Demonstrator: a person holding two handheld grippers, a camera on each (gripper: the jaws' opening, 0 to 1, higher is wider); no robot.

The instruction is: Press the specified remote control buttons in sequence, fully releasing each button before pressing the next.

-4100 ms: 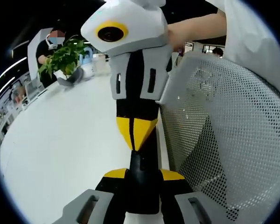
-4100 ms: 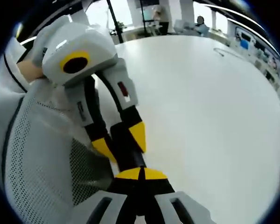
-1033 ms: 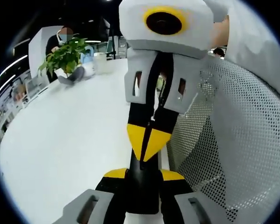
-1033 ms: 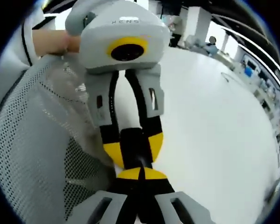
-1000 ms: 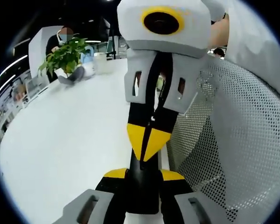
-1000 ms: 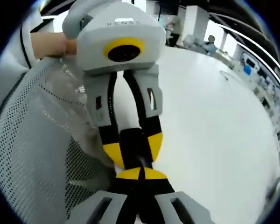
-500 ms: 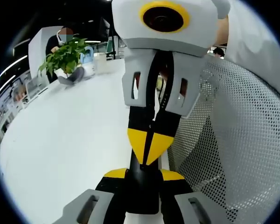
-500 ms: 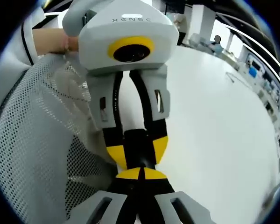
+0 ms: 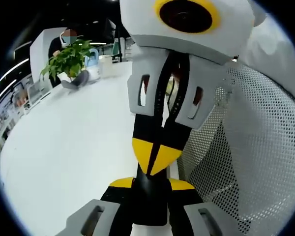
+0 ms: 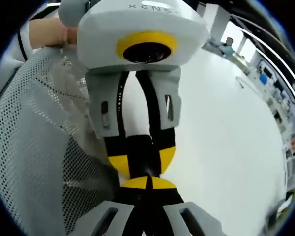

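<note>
A slim black remote (image 9: 150,199) is clamped between the yellow-tipped jaws of my left gripper (image 9: 150,183), end-on to the camera, so its buttons are hidden. My right gripper (image 9: 155,158) comes down from the top of the left gripper view, shut, its joined yellow tips resting on the remote's upper face. In the right gripper view my right gripper (image 10: 147,183) is shut with its tips against the remote (image 10: 141,150), which sits between the left gripper's (image 10: 143,161) two yellow fingertips (image 10: 119,164).
A white table (image 9: 69,142) spreads under both grippers. A white mesh chair back (image 9: 246,147) stands close beside them. At the table's far end are a potted plant (image 9: 69,59) and a person (image 9: 64,39). A hand (image 10: 49,29) holds the left gripper.
The two grippers have drawn closer, each looming larger in the other's view. Four seconds ago the right gripper came in at a slant; now it faces the left one head-on.
</note>
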